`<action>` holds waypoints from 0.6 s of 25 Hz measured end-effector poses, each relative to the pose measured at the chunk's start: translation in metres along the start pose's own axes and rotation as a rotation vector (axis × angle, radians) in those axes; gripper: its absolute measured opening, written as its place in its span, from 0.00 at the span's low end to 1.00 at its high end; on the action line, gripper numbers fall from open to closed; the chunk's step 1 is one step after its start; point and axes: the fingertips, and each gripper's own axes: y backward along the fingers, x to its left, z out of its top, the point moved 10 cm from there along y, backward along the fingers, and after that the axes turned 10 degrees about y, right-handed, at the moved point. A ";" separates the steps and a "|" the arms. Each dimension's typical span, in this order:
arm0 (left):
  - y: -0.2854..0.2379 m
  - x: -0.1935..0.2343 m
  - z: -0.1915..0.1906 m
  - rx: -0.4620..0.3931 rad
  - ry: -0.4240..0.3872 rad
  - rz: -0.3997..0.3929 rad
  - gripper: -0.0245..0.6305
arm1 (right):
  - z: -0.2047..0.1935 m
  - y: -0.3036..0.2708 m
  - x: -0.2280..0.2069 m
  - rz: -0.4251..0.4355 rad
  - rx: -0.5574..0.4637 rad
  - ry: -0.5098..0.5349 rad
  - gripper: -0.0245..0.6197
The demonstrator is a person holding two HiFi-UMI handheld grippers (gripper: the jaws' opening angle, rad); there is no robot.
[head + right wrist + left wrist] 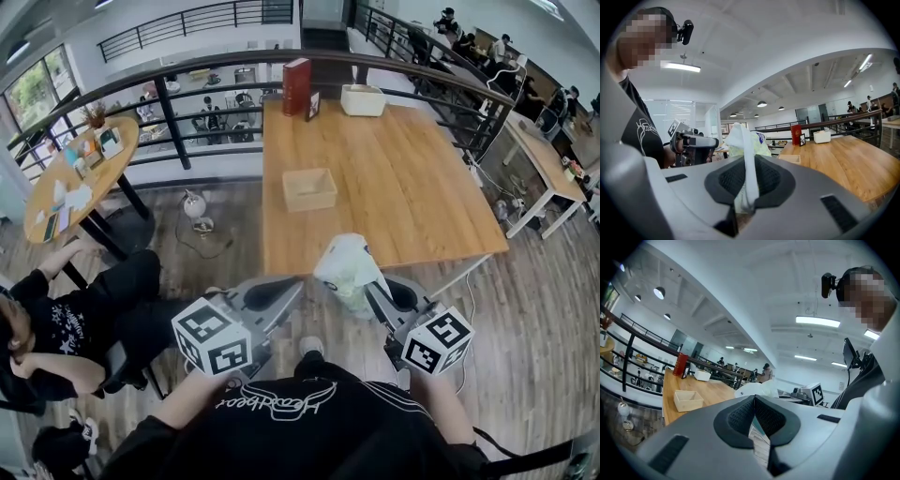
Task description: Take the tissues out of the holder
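Tissue pack hangs in the air at lower centre of the head view, over the near edge of the table, with my two tongs on either side of it.

Left tongs come in from the pack's left. The pads are pressed together at the tips, and a teal-printed sliver shows in the gap behind them. I read that as a pinch on the pack's wrapper edge, though the contact is small.

Wooden box sits on the table above and slightly left of the pack, well apart from it. Nothing shows inside it from here, and it is nearer my left tongs.

The pack's long axis runs roughly up-down the head view, tilted a little to lower right. That puts it across the line joining the tongs.

Right tongs touch the pack's lower right side and are clamped on a white tissue. In the right gripper view the strip runs bottom to top between the pads. The pack bulges just beyond the tips.

My call on the next move is to keep the left tongs steady as the anchor. The right tongs then draw toward the right of the frame, away from the pack along that joining line, so the sheet slides out sideways.
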 end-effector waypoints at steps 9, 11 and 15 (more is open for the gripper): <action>0.000 -0.002 -0.001 -0.009 -0.006 -0.007 0.06 | 0.000 0.003 0.001 -0.004 -0.002 0.007 0.11; -0.001 -0.003 -0.002 -0.006 -0.001 -0.009 0.06 | -0.002 0.005 0.001 -0.009 0.001 0.001 0.11; -0.006 -0.006 -0.003 0.002 -0.006 -0.016 0.06 | -0.003 0.010 -0.002 -0.029 0.005 0.002 0.11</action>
